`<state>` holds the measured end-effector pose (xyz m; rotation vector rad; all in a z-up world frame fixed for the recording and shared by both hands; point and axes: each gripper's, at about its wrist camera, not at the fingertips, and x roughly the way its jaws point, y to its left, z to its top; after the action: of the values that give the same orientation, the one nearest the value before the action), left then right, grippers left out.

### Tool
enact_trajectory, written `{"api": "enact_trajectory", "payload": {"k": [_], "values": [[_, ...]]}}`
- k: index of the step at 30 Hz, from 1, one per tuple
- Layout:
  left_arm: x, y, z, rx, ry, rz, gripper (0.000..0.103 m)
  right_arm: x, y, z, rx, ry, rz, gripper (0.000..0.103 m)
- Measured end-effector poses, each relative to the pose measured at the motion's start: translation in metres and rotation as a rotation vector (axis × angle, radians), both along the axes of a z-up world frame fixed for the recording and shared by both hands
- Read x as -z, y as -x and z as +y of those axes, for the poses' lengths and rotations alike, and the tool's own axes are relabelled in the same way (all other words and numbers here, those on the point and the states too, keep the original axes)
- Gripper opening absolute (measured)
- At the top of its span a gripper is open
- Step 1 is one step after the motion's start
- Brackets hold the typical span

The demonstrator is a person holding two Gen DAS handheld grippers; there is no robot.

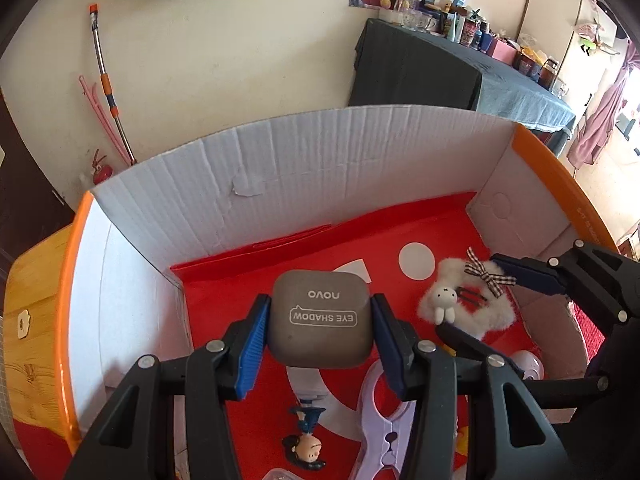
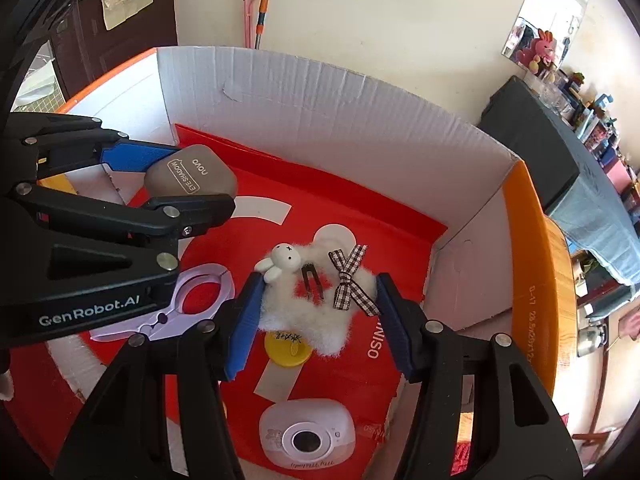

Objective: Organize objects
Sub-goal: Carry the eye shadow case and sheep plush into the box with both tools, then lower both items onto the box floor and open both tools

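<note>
My left gripper (image 1: 320, 330) is shut on a grey "novo EYE SHADOW" case (image 1: 320, 320) and holds it above the red floor of an open cardboard box (image 1: 300, 168); the case also shows in the right wrist view (image 2: 192, 178). My right gripper (image 2: 318, 322) is open around a white fluffy hair clip (image 2: 316, 312) with a rabbit figure and a checked bow, its fingers on either side. The clip lies on the red sheet and shows in the left wrist view (image 1: 464, 304).
On the red sheet lie lilac scissors (image 2: 192, 300), a yellow round token (image 2: 286, 350), a white compact with a lens (image 2: 306, 436) and a small doll figure (image 1: 306, 440). The box has white corrugated walls and orange rims (image 2: 528, 264). A dark-clothed table (image 1: 460, 76) stands behind.
</note>
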<state>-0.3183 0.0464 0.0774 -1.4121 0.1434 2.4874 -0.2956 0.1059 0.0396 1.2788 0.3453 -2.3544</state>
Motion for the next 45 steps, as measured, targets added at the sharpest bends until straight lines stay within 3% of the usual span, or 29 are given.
{"api": "enact_trajectory", "payload": {"k": [22, 45], "values": [[0.028, 0.023, -0.011, -0.046, -0.053, -0.108, 0.052, 0.021, 0.03, -0.007, -0.007, -0.062, -0.141, 0.054], [0.03, 0.023, -0.003, -0.012, -0.018, -0.101, 0.052, 0.024, 0.019, -0.007, -0.032, -0.066, -0.181, 0.056]]}}
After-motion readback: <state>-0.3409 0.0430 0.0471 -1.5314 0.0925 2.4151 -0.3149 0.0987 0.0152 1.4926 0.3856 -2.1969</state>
